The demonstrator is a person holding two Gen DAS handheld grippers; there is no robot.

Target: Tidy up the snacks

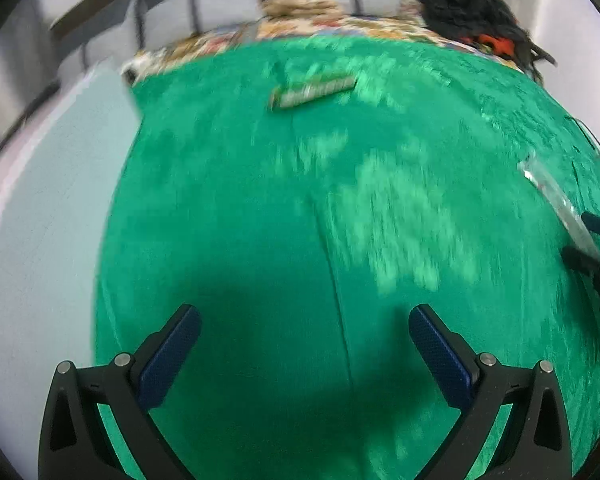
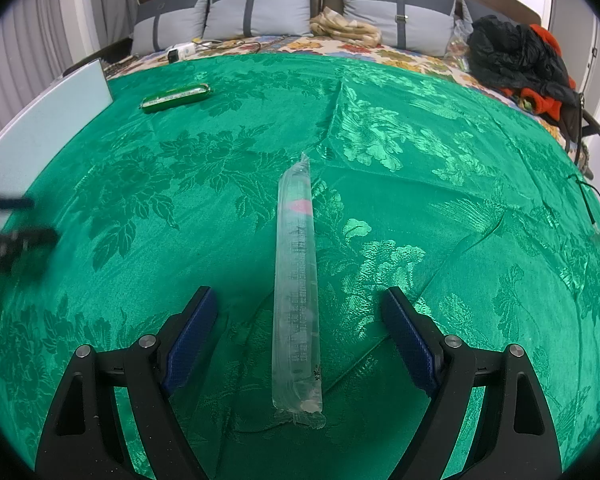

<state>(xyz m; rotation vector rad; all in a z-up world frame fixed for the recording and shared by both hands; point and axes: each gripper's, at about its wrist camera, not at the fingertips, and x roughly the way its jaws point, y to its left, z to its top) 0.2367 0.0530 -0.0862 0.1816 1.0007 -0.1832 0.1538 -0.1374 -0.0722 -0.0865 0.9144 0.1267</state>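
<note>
A long clear plastic snack tube (image 2: pixel 296 280) lies on the green cloth (image 2: pixel 420 160), pointing away from me. My right gripper (image 2: pixel 298 300) is open, its two fingers on either side of the tube's near half, not touching it. A green snack pack (image 2: pixel 176 97) lies far left on the cloth; it also shows blurred in the left wrist view (image 1: pixel 312 90). My left gripper (image 1: pixel 304 320) is open and empty above bare cloth. The clear tube (image 1: pixel 556 204) shows at the right edge of the left wrist view, by the right gripper's fingers (image 1: pixel 580 258).
A pale board (image 2: pixel 40 128) lies at the cloth's left edge, and also shows in the left wrist view (image 1: pixel 52 216). Grey pillows (image 2: pixel 260 8) line the headboard. A black and orange pile of clothes (image 2: pixel 516 56) sits at the far right. A cable (image 2: pixel 592 200) lies at the right.
</note>
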